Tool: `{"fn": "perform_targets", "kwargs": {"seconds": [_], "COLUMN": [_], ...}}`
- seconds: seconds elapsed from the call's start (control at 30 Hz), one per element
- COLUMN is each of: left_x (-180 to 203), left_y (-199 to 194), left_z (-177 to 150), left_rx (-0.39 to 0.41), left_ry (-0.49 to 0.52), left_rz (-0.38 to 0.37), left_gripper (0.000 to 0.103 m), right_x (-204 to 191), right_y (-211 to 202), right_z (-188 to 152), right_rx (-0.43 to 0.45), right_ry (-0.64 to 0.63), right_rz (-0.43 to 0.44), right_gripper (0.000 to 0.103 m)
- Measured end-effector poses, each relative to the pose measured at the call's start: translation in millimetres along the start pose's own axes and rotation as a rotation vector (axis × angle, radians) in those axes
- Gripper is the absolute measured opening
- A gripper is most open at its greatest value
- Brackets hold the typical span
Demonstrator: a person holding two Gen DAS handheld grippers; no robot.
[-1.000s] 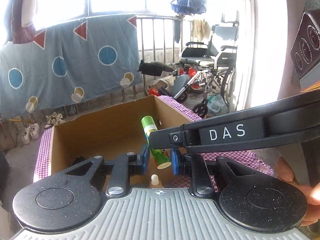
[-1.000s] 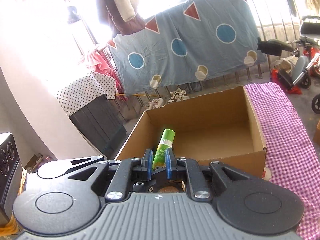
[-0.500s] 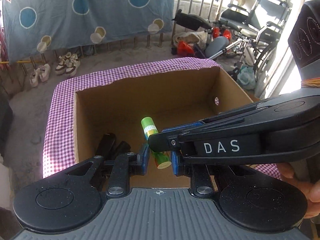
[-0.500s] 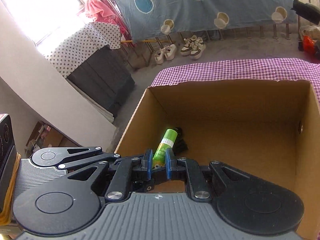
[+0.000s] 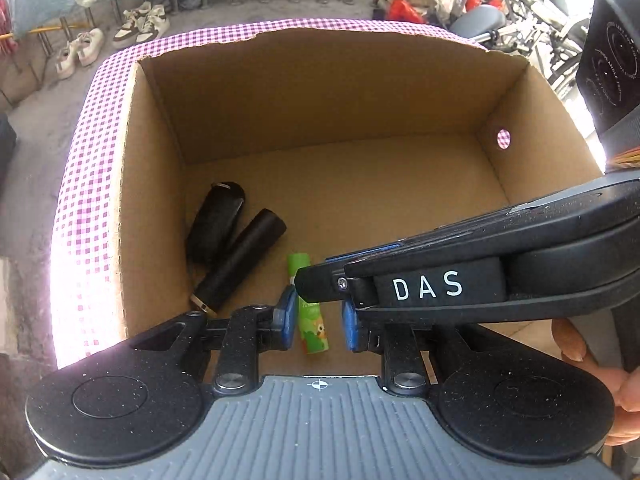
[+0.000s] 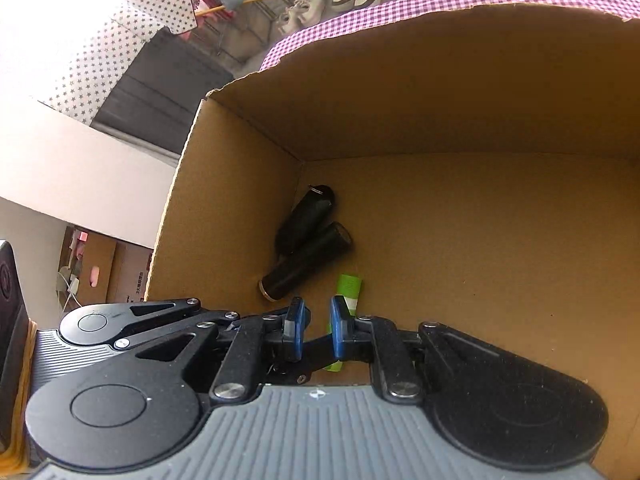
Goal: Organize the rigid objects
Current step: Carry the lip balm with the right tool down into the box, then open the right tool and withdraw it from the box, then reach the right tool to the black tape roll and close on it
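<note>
— Whereabouts of the green glue stick (image 5: pixel 314 328)?

— Inside the cardboard box (image 5: pixel 320 92), close to the near wall, left of the middle. Just right of a black cylinder (image 5: pixel 240 260) with a metal ring at its near end.

— Anything else down there?

— A rounded black case (image 5: pixel 216 222), against the left wall and touching the cylinder. Under the box, a purple checked cloth (image 5: pixel 86 200).

— And the left gripper (image 5: pixel 316 322)?

— Pointing down into the box, drawn in as narrow as it goes. Stick seen in line with the gap, against the left pad, with a sliver of cardboard showing before the right pad. No sign of a pinch.

— The right gripper (image 6: pixel 317 328)?

— Drawn in tight as well. Crosses over from the right, with its tip above the stick's upper half. From its own camera, nothing green in the gap; stick runs behind the right pad (image 6: pixel 340 328) instead.

— Resting on the floor of the box, or hanging clear?

— Cannot tell from either view.

— Any hand in sight?

— Fingertips (image 5: pixel 592 364) at the right edge, on the right gripper's handle.
</note>
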State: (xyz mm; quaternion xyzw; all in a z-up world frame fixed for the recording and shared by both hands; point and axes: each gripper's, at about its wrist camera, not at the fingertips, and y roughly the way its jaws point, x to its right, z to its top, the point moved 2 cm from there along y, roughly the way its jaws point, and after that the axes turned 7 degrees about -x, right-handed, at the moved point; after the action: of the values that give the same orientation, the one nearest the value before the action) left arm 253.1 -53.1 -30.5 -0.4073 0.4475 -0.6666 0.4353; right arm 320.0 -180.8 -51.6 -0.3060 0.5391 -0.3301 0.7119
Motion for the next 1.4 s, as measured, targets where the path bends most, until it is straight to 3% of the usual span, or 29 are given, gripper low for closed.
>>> {"fn": "perform_targets", "kwargs": {"seconds": [0.17, 0.4, 0.5, 0.7, 0.8, 0.97, 1.1, 1.2, 1.33, 1.4], "left_x": [-1, 11, 15, 21, 28, 43, 58, 70, 81, 84], "left_y": [-18, -77, -102, -127, -122, -98, -69, -50, -30, -24], "left_z": [-3, -29, -47, -98, -120, -150, -174, -182, -189, -192], "left_rx": [0.066, 0.233, 0.306, 0.419, 0.420, 0.351, 0.264, 0.220, 0.208, 0.196], "left_ry": [0.019, 0.065, 0.089, 0.109, 0.114, 0.161, 0.189, 0.220, 0.253, 0.264], "left_rz": [-0.004, -0.031, -0.044, -0.072, -0.100, -0.159, -0.184, -0.171, -0.072, -0.061], "left_gripper": [0.024, 0.044, 0.056, 0.070, 0.072, 0.073, 0.074, 0.074, 0.074, 0.074], "right_x": [2, 5, 6, 17, 21, 22, 16, 12, 9, 1], "right_y": [-20, -94, -133, -175, -170, -144, -113, -81, -55, -44], "right_z": [-7, -44, -80, -161, -195, -235, -252, -255, -256, -256], "right_rx": [0.043, 0.208, 0.311, 0.443, 0.467, 0.459, 0.436, 0.382, 0.338, 0.326], "right_ry": [0.015, -0.017, -0.036, -0.050, -0.038, -0.008, -0.022, -0.040, -0.071, -0.113], "right_rz": [0.036, 0.097, 0.123, 0.131, 0.098, 0.082, 0.017, -0.049, -0.108, -0.141], "right_gripper": [0.016, 0.016, 0.017, 0.017, 0.017, 0.019, 0.034, 0.038, 0.038, 0.038]}}
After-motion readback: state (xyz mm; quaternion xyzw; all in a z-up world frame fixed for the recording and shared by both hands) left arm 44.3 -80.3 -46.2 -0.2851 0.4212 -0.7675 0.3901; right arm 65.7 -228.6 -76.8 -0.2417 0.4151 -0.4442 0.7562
